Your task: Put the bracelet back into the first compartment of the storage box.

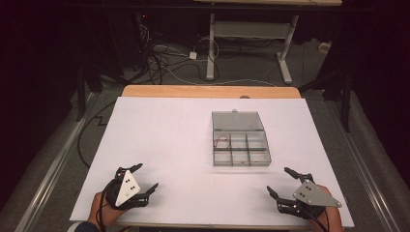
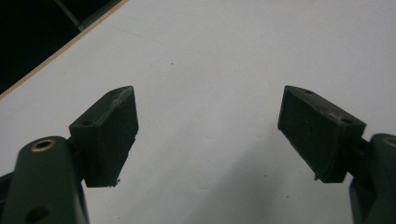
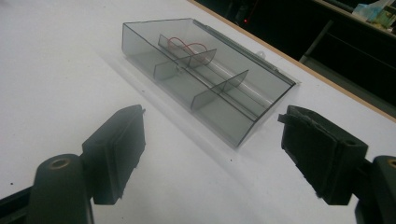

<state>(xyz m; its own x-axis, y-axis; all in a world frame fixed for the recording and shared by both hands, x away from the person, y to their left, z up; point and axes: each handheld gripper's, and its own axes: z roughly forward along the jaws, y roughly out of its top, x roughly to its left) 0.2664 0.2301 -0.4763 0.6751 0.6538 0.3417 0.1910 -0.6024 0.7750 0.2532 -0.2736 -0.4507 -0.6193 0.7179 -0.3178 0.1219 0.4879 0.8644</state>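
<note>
The clear compartment box stood on the white table, right of centre and toward the far half, its lid thrown open and lying flat on the far side. A thin red loop, possibly a rubber band or wire, lay in the far left compartment; a small dark speck sat in a near compartment, too small to identify.

The left gripper rested at the near left of the table, jaws spread, nothing between them. The right gripper rested at the near right, jaws likewise spread and empty, pointing toward the box, which lay well apart from both.

Judged by appearance, the box was light, stiff thin plastic, smooth and liable to slide on the table, and brittle at the hinge and dividers. A side wall or the lid's free edge offered the best hold.

No brand, label or legible writing was found.
</note>
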